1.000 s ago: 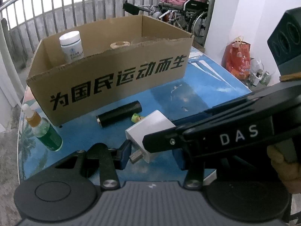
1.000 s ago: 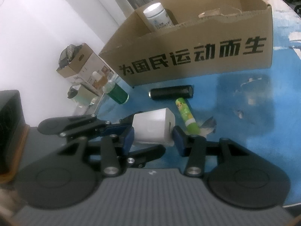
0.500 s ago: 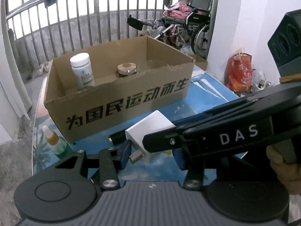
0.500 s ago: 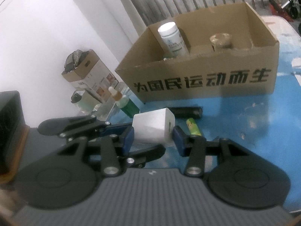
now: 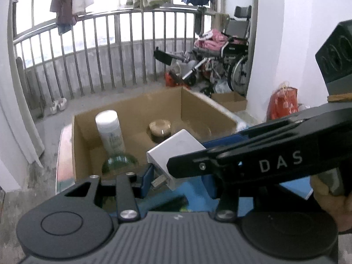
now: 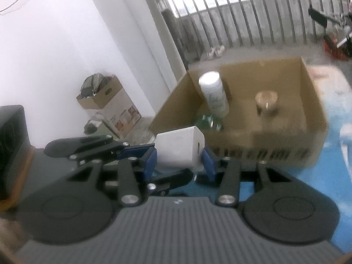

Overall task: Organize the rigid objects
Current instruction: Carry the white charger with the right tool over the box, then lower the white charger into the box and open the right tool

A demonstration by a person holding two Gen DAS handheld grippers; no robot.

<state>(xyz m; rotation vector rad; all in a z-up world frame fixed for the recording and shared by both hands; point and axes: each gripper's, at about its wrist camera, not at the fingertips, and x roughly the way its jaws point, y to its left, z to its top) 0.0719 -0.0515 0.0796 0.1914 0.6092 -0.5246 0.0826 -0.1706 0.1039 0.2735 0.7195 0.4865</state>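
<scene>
Inside the open brown cardboard box stand a tall white plastic bottle and a squat brown-lidded jar, with a green glass item at the near wall. The white cube-shaped charger sits clamped between the blue pads of the right gripper; the left gripper also pinches it, just before the box's near edge. The right half of the box floor lies bare. Blue tabletop borders the box.

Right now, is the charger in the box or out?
Out. The charger sits clamped between both grippers' blue pads, in front of the box, on the near side of its front wall.
</scene>
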